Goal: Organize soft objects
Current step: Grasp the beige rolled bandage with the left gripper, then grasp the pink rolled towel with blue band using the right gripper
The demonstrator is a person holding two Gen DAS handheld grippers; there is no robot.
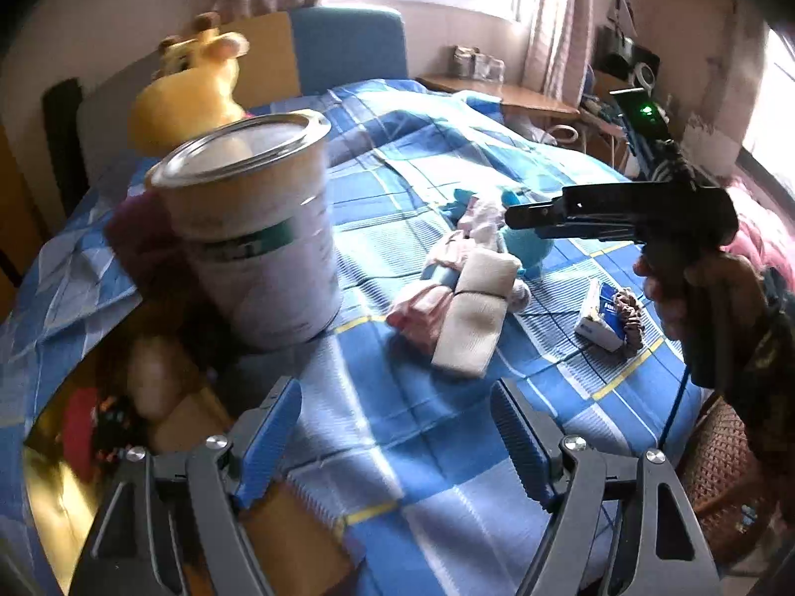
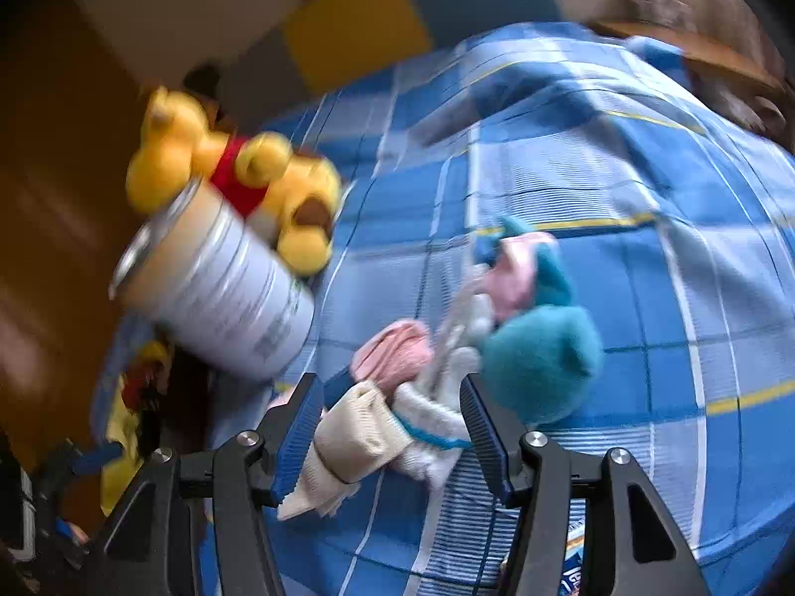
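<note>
A pile of soft things lies on the blue checked bedspread (image 1: pixel 397 427): a cream folded sock (image 1: pixel 477 313), pink socks (image 1: pixel 422 308) and a teal plush toy (image 1: pixel 526 243). A silver tin can (image 1: pixel 258 228) stands open at the left, with a yellow bear plush (image 1: pixel 194 89) behind it. My left gripper (image 1: pixel 397 442) is open and empty above the bedspread, short of the pile. My right gripper (image 2: pixel 392 427) is open with its jaws on either side of the cream sock (image 2: pixel 348 442) and white socks (image 2: pixel 437 397). The teal plush (image 2: pixel 541 362) lies just right of it.
A small blue-and-white packet (image 1: pixel 601 318) and a scrunchie (image 1: pixel 631 318) lie right of the pile. A box of toys (image 1: pixel 99 427) sits off the bed's left edge. A wooden nightstand (image 1: pixel 516 94) stands beyond the bed and a wicker chair (image 1: pixel 715 467) at right.
</note>
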